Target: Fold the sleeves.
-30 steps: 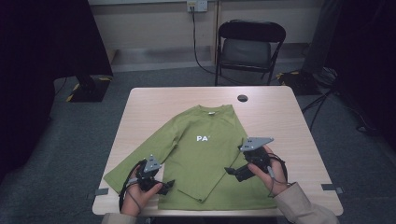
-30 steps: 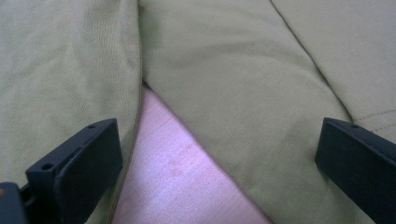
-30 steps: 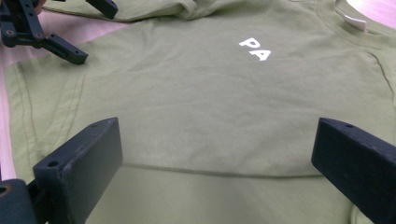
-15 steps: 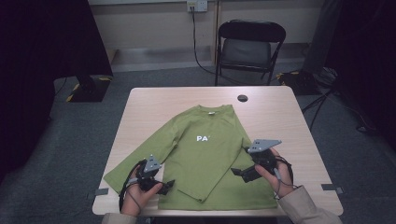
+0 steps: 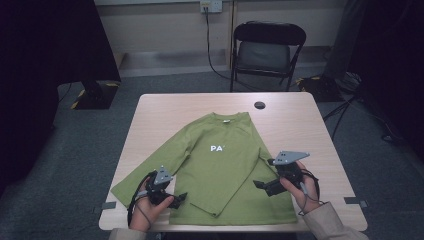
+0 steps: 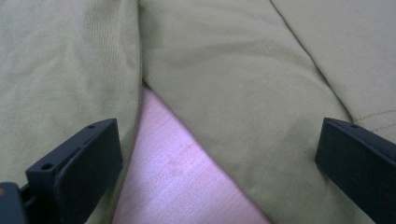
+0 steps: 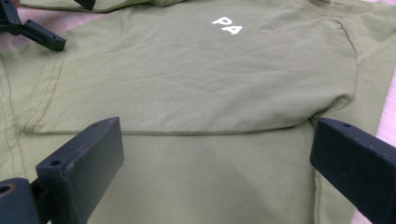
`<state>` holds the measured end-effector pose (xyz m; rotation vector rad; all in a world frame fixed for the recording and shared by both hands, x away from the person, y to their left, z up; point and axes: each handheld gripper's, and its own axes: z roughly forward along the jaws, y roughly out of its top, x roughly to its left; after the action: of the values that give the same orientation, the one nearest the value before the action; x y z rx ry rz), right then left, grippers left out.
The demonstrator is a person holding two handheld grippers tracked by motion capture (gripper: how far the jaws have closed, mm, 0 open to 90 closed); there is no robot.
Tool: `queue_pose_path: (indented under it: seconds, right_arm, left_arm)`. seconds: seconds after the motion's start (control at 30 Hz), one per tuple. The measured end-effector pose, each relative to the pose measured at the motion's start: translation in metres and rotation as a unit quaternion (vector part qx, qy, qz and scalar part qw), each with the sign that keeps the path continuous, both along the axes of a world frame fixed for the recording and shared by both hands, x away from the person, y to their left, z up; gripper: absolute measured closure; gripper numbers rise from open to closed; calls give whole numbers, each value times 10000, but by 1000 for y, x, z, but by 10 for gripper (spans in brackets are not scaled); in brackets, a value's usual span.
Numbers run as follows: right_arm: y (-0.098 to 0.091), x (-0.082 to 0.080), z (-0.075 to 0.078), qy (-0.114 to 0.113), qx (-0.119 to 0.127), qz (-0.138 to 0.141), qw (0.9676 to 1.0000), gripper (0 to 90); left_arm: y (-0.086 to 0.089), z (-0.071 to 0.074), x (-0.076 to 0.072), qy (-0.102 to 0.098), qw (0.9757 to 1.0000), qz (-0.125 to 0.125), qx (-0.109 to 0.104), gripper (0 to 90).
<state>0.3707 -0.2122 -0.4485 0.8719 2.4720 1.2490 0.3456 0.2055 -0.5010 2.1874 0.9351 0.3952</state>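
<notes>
A green long-sleeved shirt (image 5: 220, 165) with white letters "PA" (image 5: 216, 148) lies flat on the wooden table (image 5: 300, 115), collar at the far side. One sleeve runs out toward the near left corner; the other lies down along the body on the right. My left gripper (image 5: 179, 199) is open at the gap between the left sleeve and the hem. In the left gripper view, its jaws (image 6: 215, 158) straddle a wedge of bare table between sleeve and body. My right gripper (image 5: 260, 185) is open, low over the right sleeve, pointing at the body (image 7: 215, 163).
A small black round object (image 5: 259, 105) sits on the table beyond the collar. A black folding chair (image 5: 267, 47) stands behind the table. Tape marks (image 5: 352, 200) lie at the near table corners. Bare wood borders the shirt on all sides.
My right gripper has drifted a little to the right, toward the shirt's right edge. The left gripper and the shirt have stayed put.
</notes>
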Motion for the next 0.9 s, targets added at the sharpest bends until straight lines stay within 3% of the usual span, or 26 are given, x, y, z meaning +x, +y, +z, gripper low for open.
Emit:
queue_pose_path:
  seconds: [0.23,0.9]
  right_arm:
    - [-8,-1,-5,67,-118,-29,9999,15]
    - [-32,-5,-18,85,-106,-274,9995,14]
  left_arm:
    - [0,0,0,0,10000,0,0,0]
    - [0,0,0,0,10000,0,-1,0]
